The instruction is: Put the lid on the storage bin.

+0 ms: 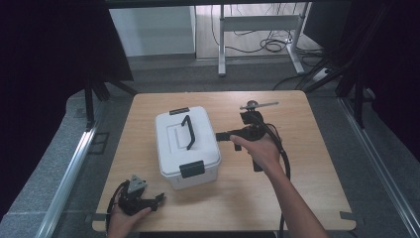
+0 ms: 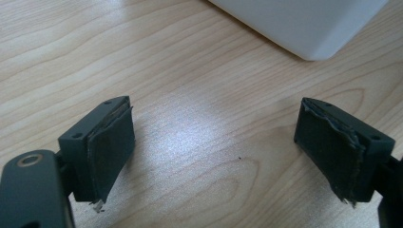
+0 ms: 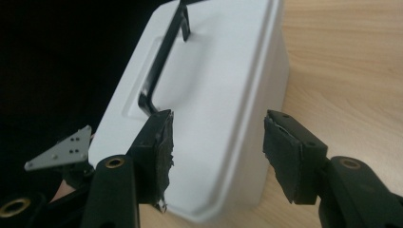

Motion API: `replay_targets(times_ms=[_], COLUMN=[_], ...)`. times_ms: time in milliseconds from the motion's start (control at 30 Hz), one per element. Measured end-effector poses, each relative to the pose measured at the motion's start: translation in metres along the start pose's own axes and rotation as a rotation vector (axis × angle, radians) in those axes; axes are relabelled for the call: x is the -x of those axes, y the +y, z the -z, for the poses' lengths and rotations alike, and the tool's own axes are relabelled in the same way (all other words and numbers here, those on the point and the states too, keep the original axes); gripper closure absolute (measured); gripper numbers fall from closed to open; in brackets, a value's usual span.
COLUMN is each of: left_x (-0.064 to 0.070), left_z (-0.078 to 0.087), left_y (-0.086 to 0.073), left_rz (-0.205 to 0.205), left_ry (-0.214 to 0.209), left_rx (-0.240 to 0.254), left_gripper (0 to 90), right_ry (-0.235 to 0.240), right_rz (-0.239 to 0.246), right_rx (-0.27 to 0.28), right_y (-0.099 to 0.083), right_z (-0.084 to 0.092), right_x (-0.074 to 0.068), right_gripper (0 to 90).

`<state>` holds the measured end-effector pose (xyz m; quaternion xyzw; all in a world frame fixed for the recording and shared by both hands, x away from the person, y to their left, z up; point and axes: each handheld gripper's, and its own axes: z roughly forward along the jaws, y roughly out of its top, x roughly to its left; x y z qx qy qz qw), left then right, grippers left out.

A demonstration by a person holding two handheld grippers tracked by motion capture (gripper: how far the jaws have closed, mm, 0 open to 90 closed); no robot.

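A white lidded box stands in the middle of the wooden table. It has a black handle on top and a black latch at its near end. My right gripper points left at the box's right side, level with the lid, and is open. In the right gripper view the box and its handle lie just ahead of my right gripper, with the lid's edge in line with the gap and nothing pressed. My left gripper rests near the table's front left, open over bare wood.
A corner of the box shows ahead of the left jaws. Behind the table stand a desk frame and floor cables. Metal rails run along both sides of the table. Dark curtains close off left and right.
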<state>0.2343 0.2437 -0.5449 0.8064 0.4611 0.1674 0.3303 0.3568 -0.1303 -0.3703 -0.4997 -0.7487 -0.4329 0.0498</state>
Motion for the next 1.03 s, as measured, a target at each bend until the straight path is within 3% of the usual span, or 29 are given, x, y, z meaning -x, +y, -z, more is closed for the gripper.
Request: replay_targets(times_ms=[233, 400, 433, 500, 633, 700, 800, 1033], left_x=[0.0, 0.0, 0.0, 0.0, 0.0, 0.0, 0.0, -0.001], left_z=[0.0, 0.0, 0.0, 0.0, 0.0, 0.0, 0.0, 0.0], left_y=[0.0, 0.0, 0.0, 0.0, 0.0, 0.0, 0.0, 0.0], left_rz=[-0.001, -0.001, -0.002, -0.002, -0.002, -0.003, -0.003, -0.006], left_ry=[0.0, 0.0, 0.0, 0.0, -0.001, -0.002, -0.001, -0.004], left_rx=[0.002, 0.001, -0.001, -0.001, -0.002, -0.003, -0.004, -0.005], left_gripper=[13.2, 13.2, 13.2, 13.3, 13.2, 13.1, 13.0, 12.8], right_ry=[0.028, 0.029, 0.028, 0.027, 0.009, -0.001, 0.013, 0.03], right_rz=[-0.03, -0.052, -0.065, -0.073, -0.119, -0.146, -0.168, -0.155], right_rx=[0.033, 0.047, 0.049, 0.047, 0.074, 0.056, 0.073, 0.072], right_y=[-0.047, -0.069, -0.081, -0.085, -0.111, -0.121, -0.125, -0.126], right_z=[0.02, 0.03, 0.034, 0.035, 0.034, 0.034, 0.038, 0.039], right_x=[0.033, 0.048, 0.058, 0.061, 0.078, 0.085, 0.091, 0.09], right_gripper=[42.4, 41.8, 41.7, 41.7, 41.9, 42.4, 42.3, 41.8])
